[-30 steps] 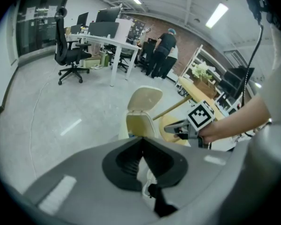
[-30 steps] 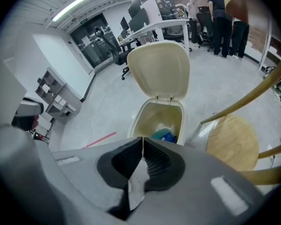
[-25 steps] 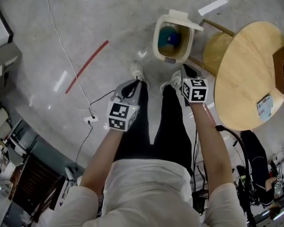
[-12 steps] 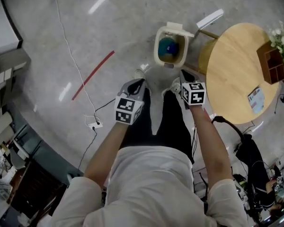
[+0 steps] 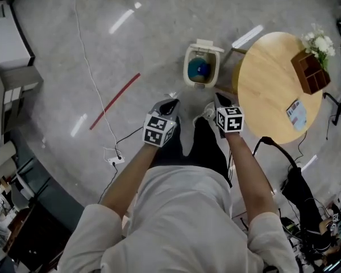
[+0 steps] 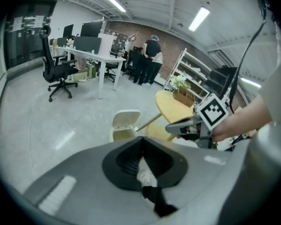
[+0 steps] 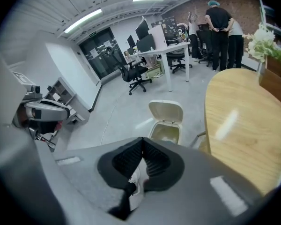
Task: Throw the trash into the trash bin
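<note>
Shut tight and empty: left claw (image 5: 168, 106), right claw (image 5: 218, 99), hanging short of trash bin (image 5: 187, 58). Trash (image 5: 202, 70) already inside, lid (image 5: 207, 43) up. Risk: clipping bench (image 5: 267, 90) edge with right claw, tipping bin.

we hold both arms (image 5: 128, 178) out in front of our torso, elbows bent, forearms bare and angled forward and down. the left claw (image 5: 170, 103) sits at the end of the left forearm, its marker cube on top and its nose tipped steeply downward. in its own view the jaws are pressed together at the tips, with nothing gripped between them. the right claw (image 5: 219, 98) is beside it with a clear gap between the two, pitched down much the same. its jaws are closed tight too, and empty. each hand is wrapped around its claw's handle just behind the cube.
</note>
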